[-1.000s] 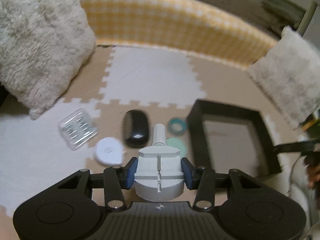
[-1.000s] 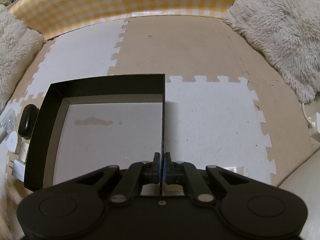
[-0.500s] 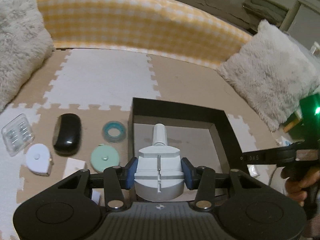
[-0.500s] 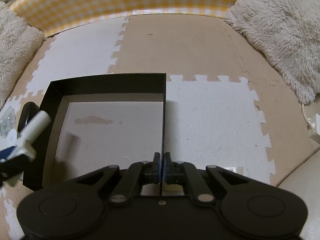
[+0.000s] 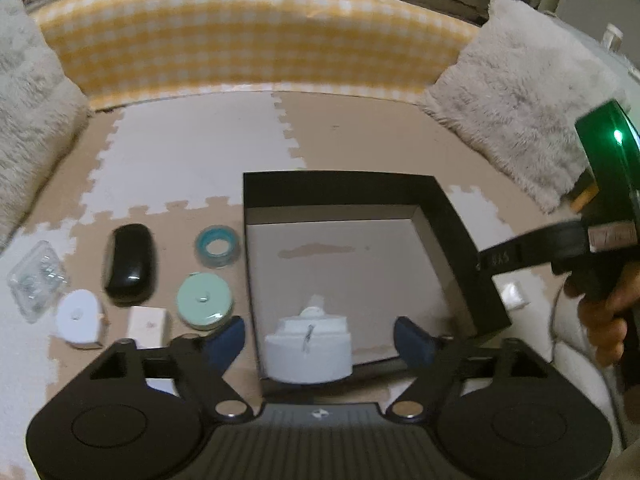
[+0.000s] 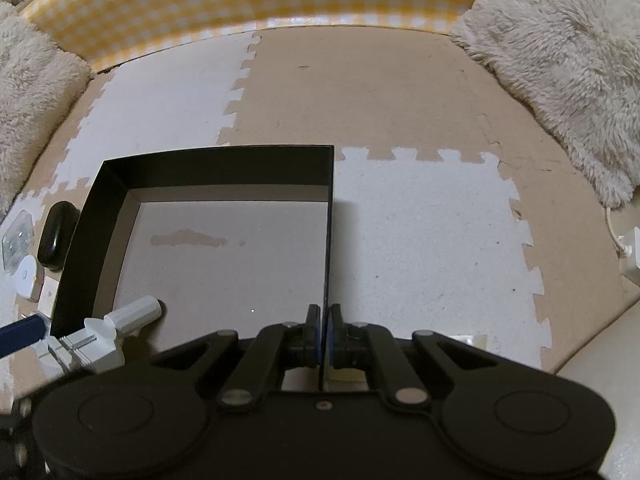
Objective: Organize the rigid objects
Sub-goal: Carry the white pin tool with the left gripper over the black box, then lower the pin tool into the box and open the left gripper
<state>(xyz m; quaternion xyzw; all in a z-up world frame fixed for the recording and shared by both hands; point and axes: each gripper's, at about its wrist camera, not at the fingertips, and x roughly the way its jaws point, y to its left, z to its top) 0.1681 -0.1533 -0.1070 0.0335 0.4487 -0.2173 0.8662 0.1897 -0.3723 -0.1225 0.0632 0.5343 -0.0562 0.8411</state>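
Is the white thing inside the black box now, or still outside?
Inside. The white tool sits at the black box's near corner, and the left gripper's opening jaws stand clear.

Left tool (image 5: 319, 332) is opening; right tool (image 6: 323, 330) is clamped shut.

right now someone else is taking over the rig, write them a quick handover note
Left gripper: jaws opening, pads clear of the white tool, which sits at the near edge of the black box.
Right gripper: shut on the black box's right wall, steadying it.
Done: white tool is in the box.
Left, all on the mat to the box's left: black case, teal tape roll, green round tape measure, white round tape measure, small white block, clear plastic case.
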